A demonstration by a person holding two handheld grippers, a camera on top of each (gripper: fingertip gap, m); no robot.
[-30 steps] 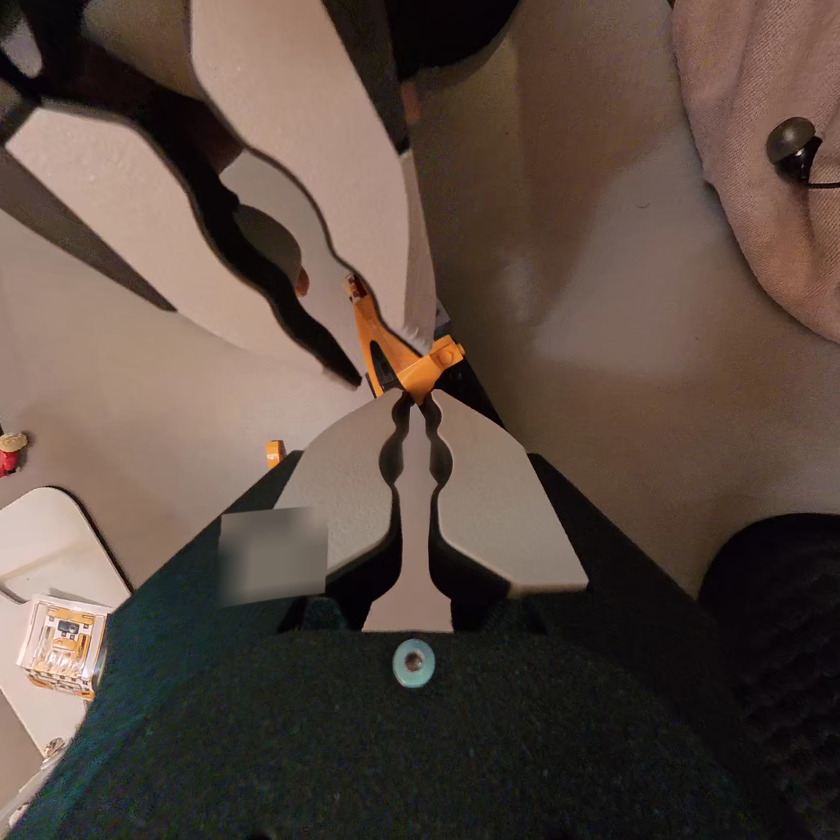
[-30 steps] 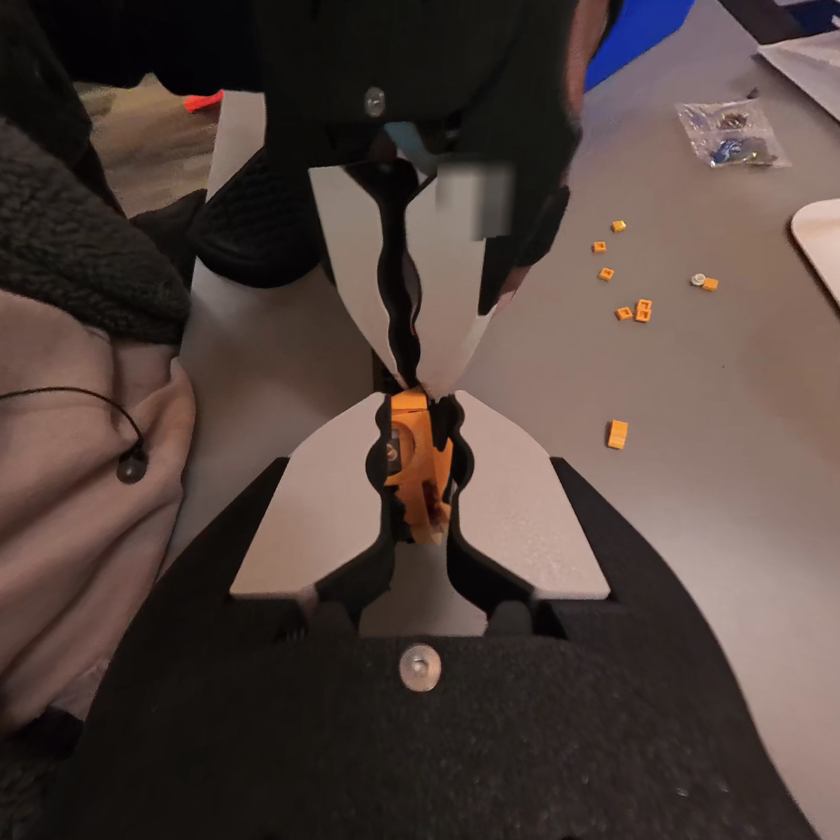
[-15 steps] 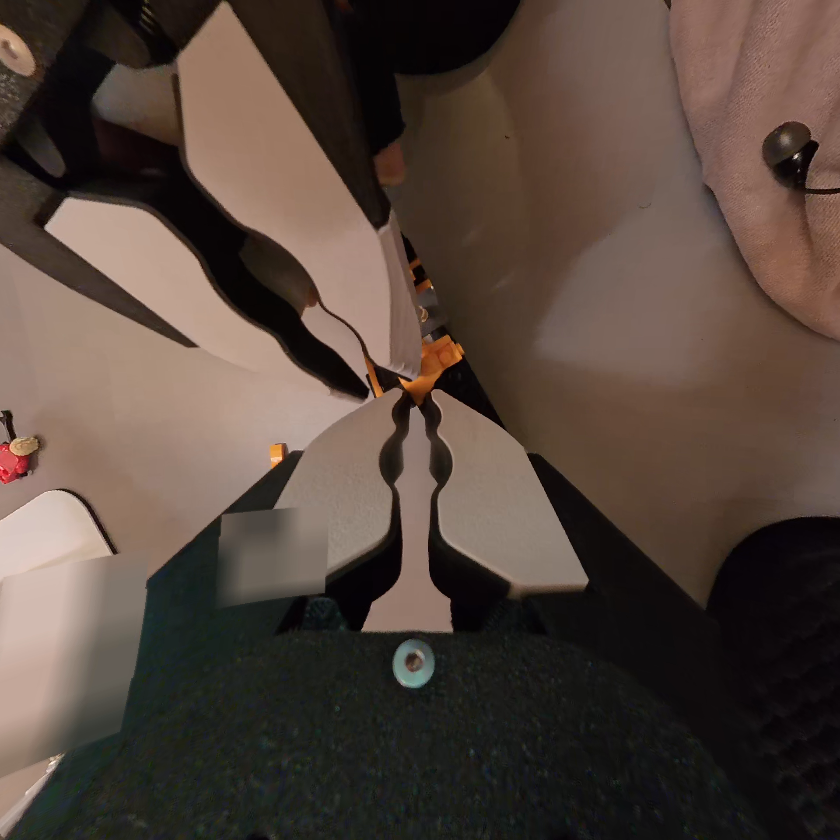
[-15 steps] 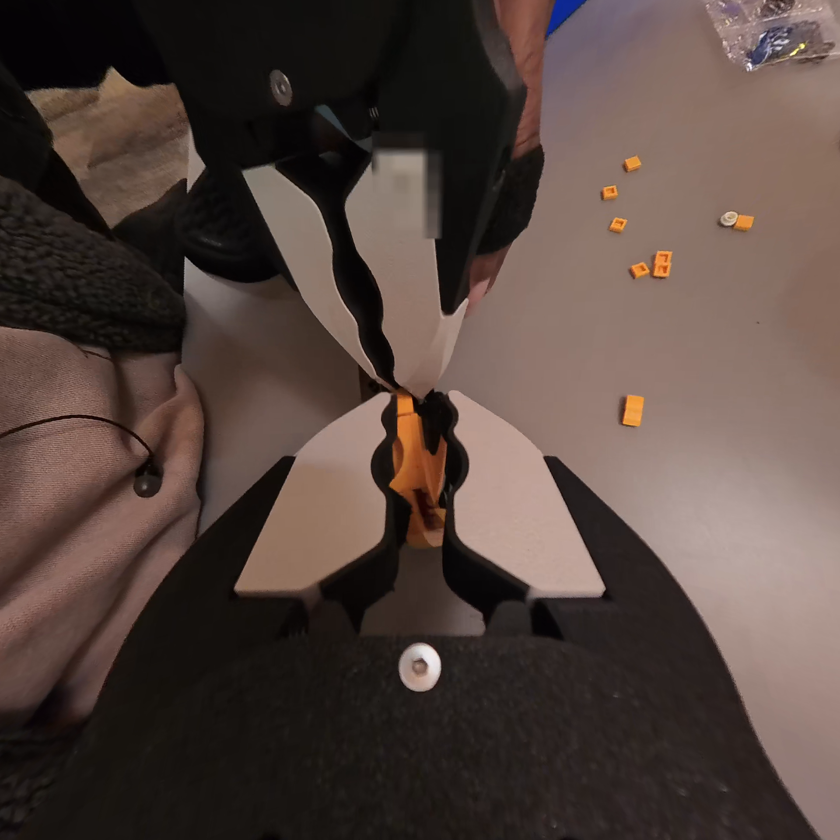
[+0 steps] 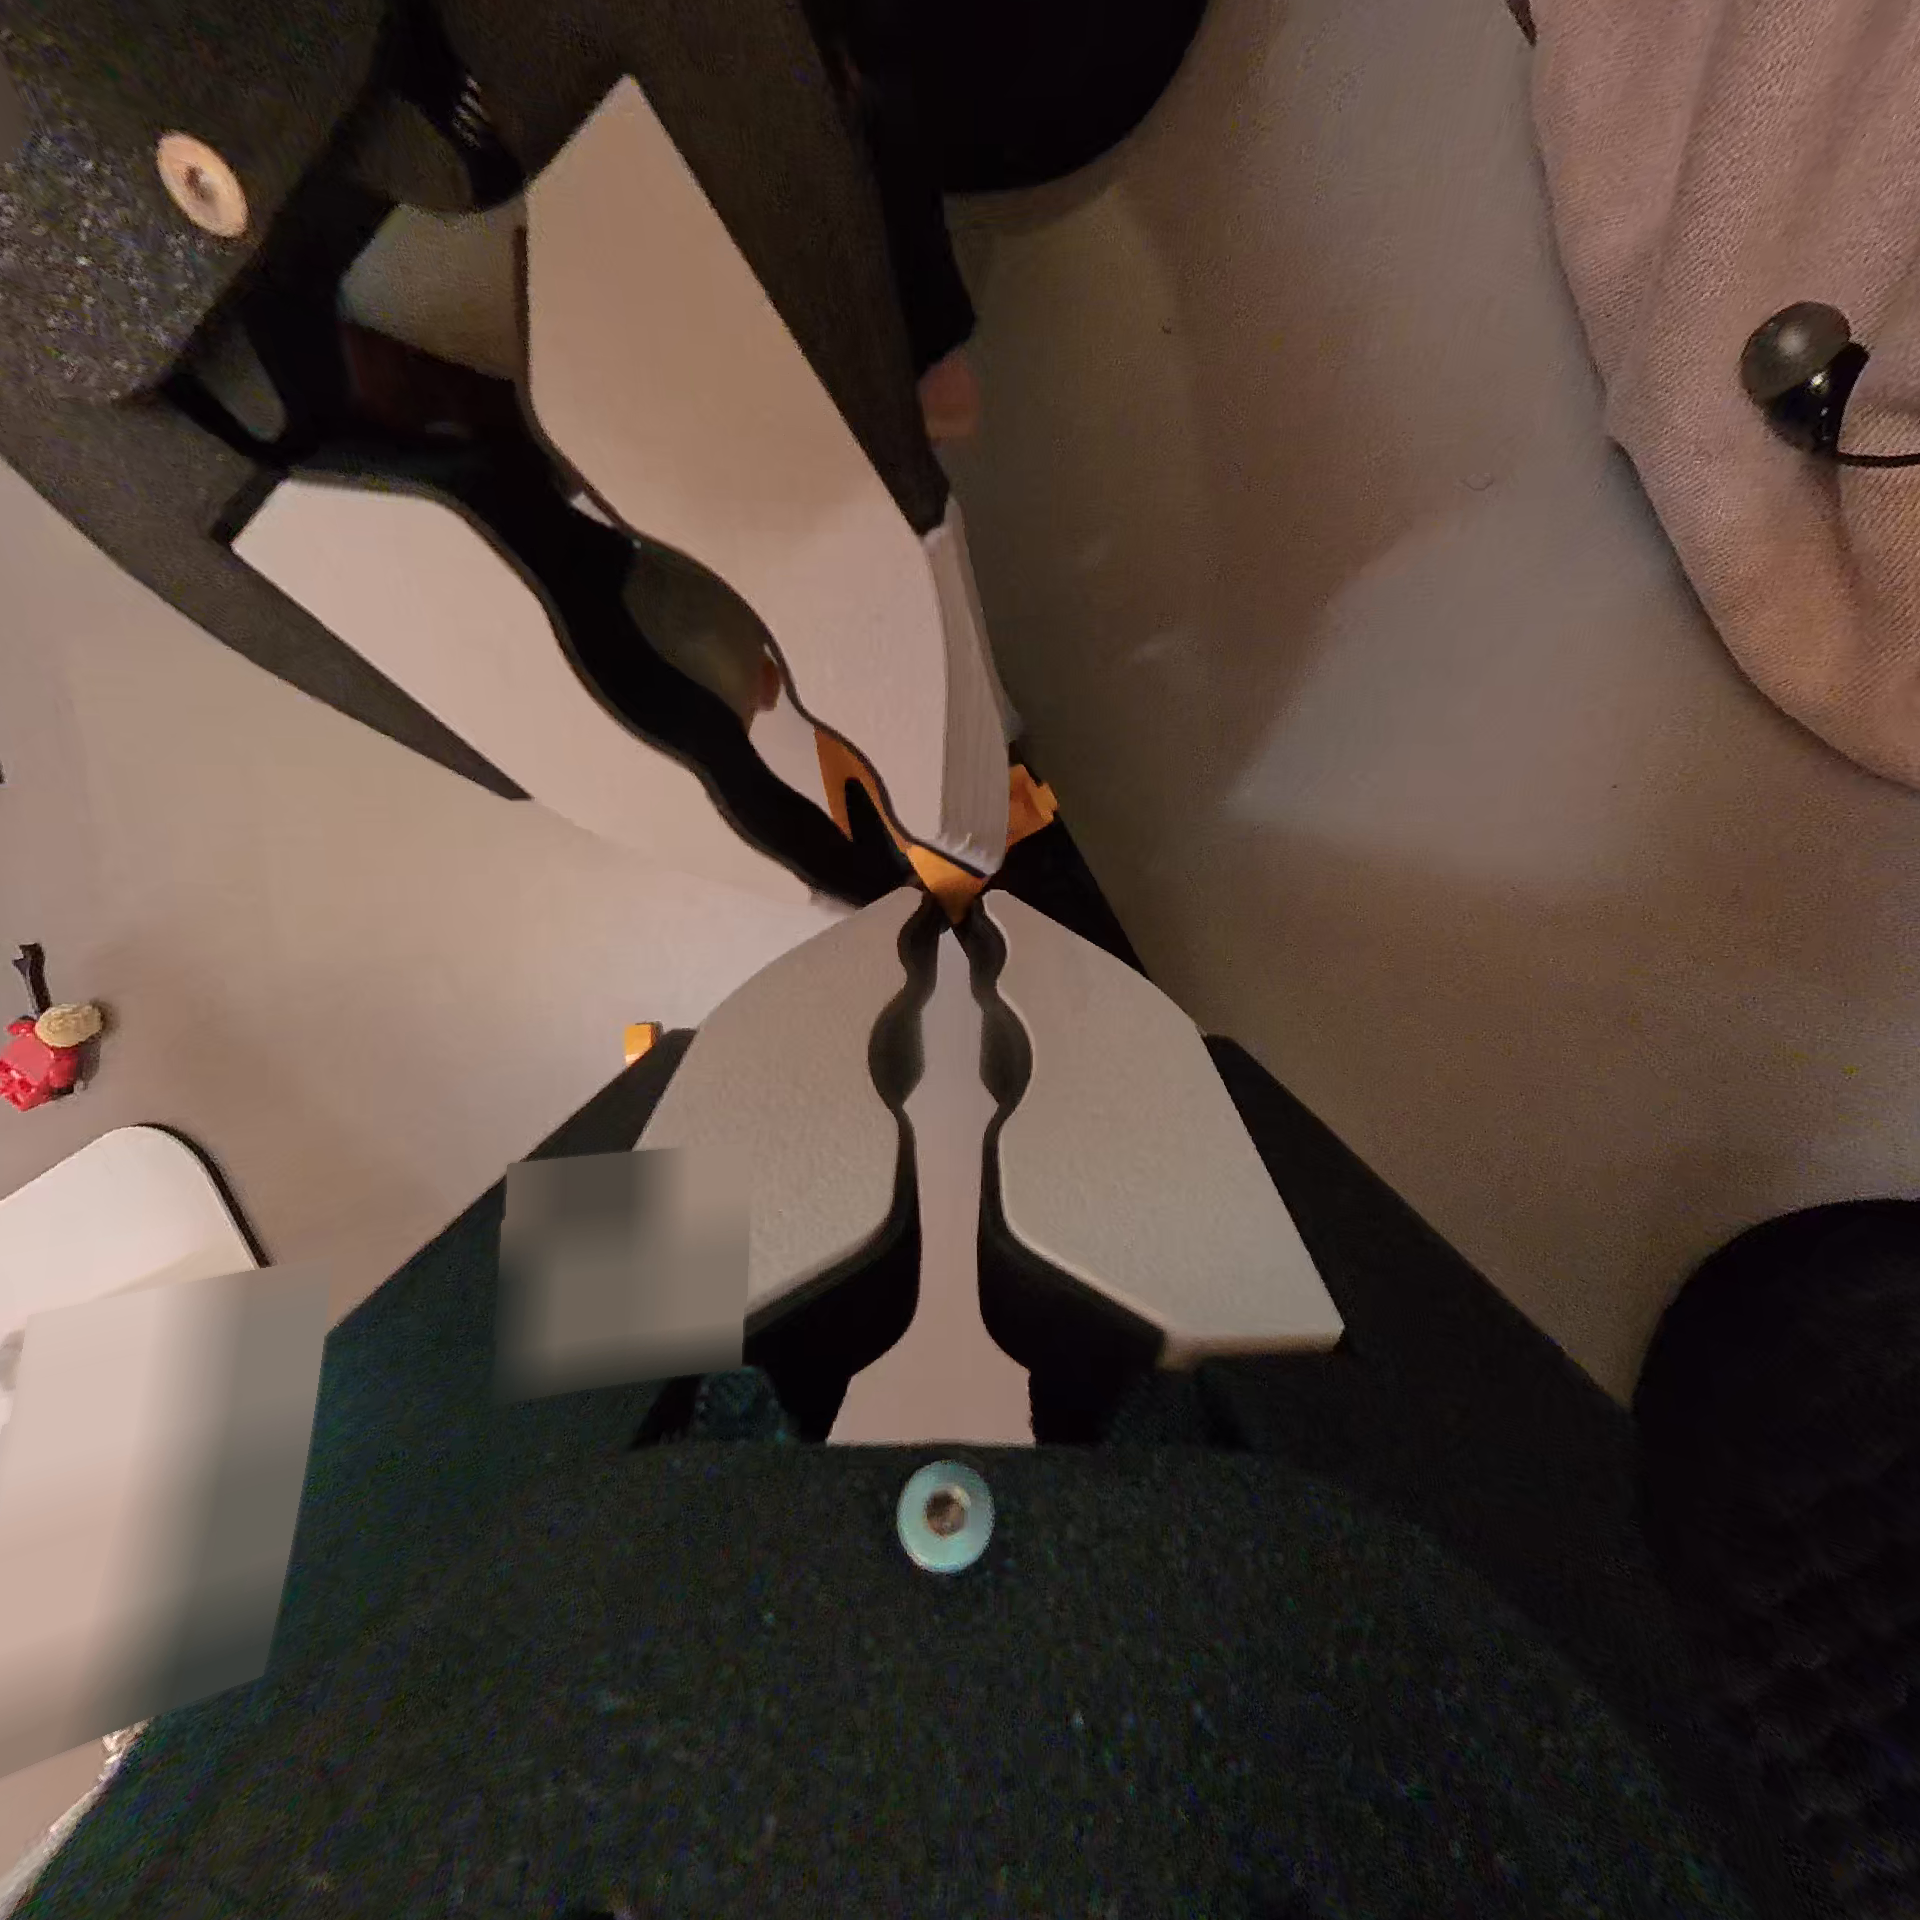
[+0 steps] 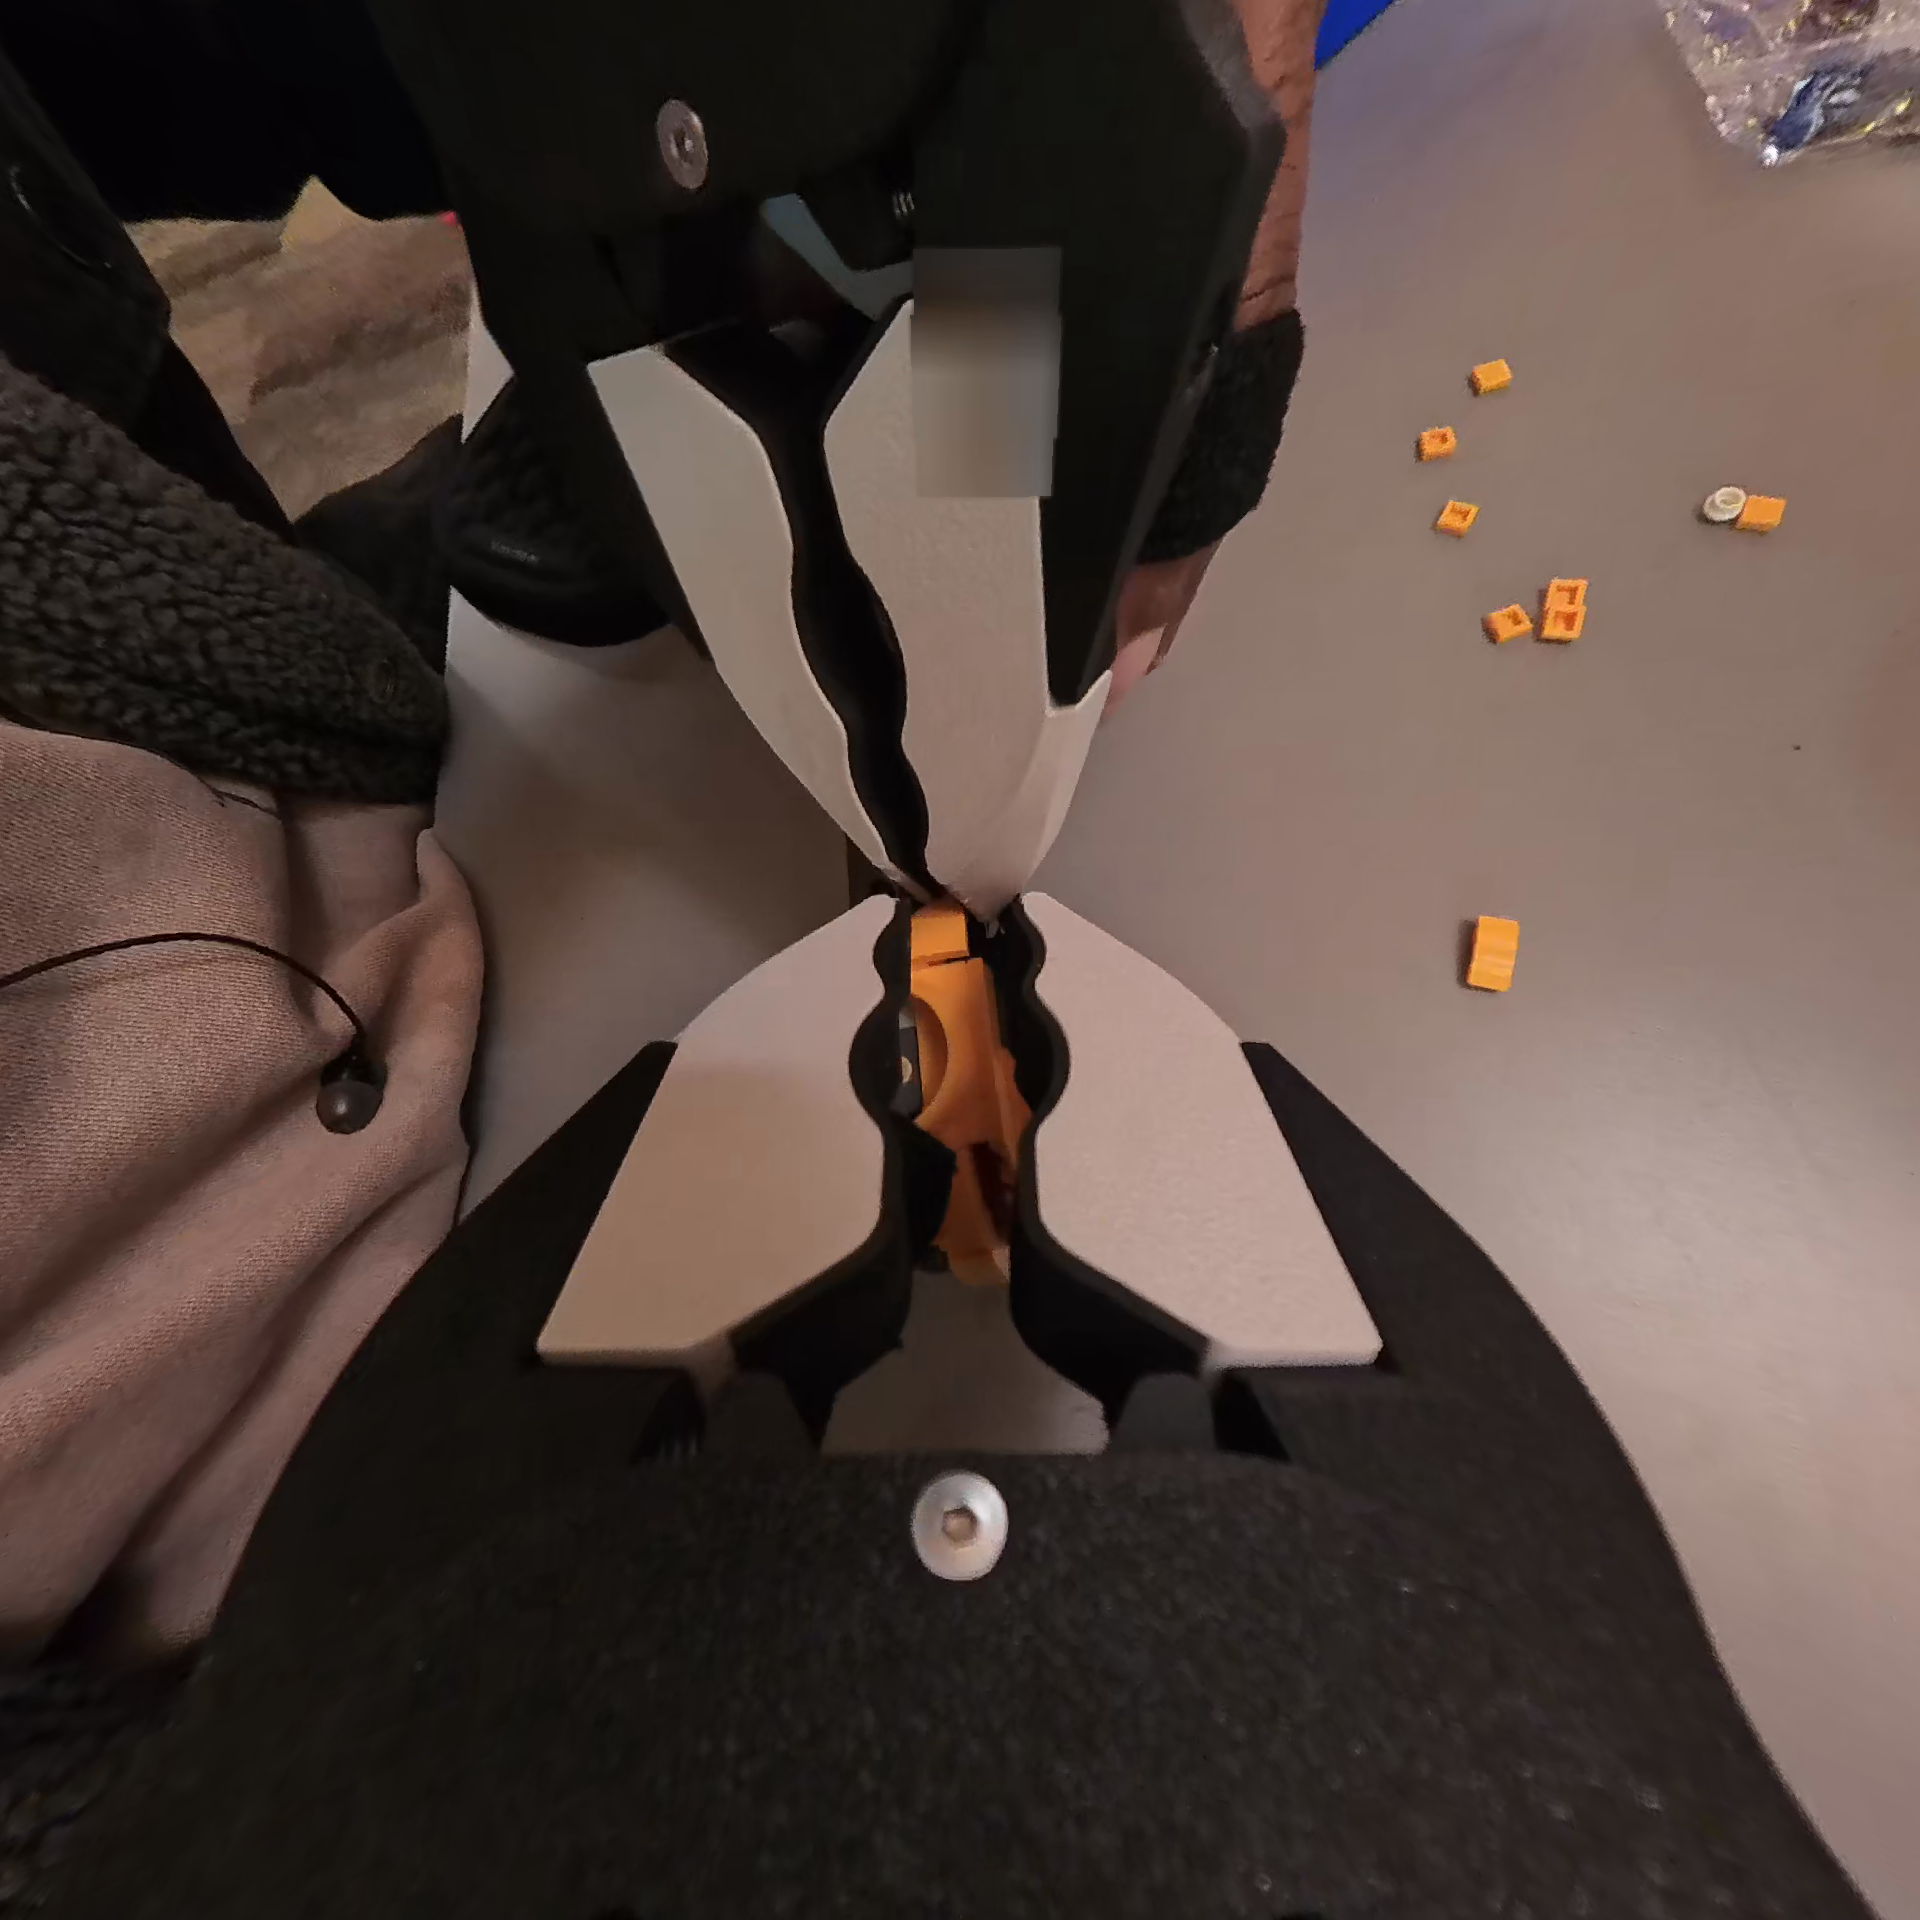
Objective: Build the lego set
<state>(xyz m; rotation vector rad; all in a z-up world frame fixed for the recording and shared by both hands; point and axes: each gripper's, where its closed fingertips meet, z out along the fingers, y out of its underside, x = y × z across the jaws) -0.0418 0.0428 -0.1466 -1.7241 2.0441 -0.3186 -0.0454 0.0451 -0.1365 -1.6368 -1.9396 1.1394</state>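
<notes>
The right claw (image 6: 956,920) is clamped on an orange toy-brick model (image 6: 961,1081), which sits lengthwise between its two fingers with both pads pressed against its sides. The left claw (image 5: 951,914) meets it tip to tip — its fingers are drawn nearly together and pinch a small orange corner of the same model (image 5: 948,888). So the model hangs between the two claws, above the grey bench (image 6: 1558,1143). To one side on the bench lie loose orange bricks (image 6: 1493,953) (several small ones, scattered) and a clear bag of parts (image 6: 1808,94). A beige garment (image 6: 208,1143) with a dark earbud (image 6: 348,1101) lies on the other side, and a small red piece (image 5: 42,1060) rests farther off.
</notes>
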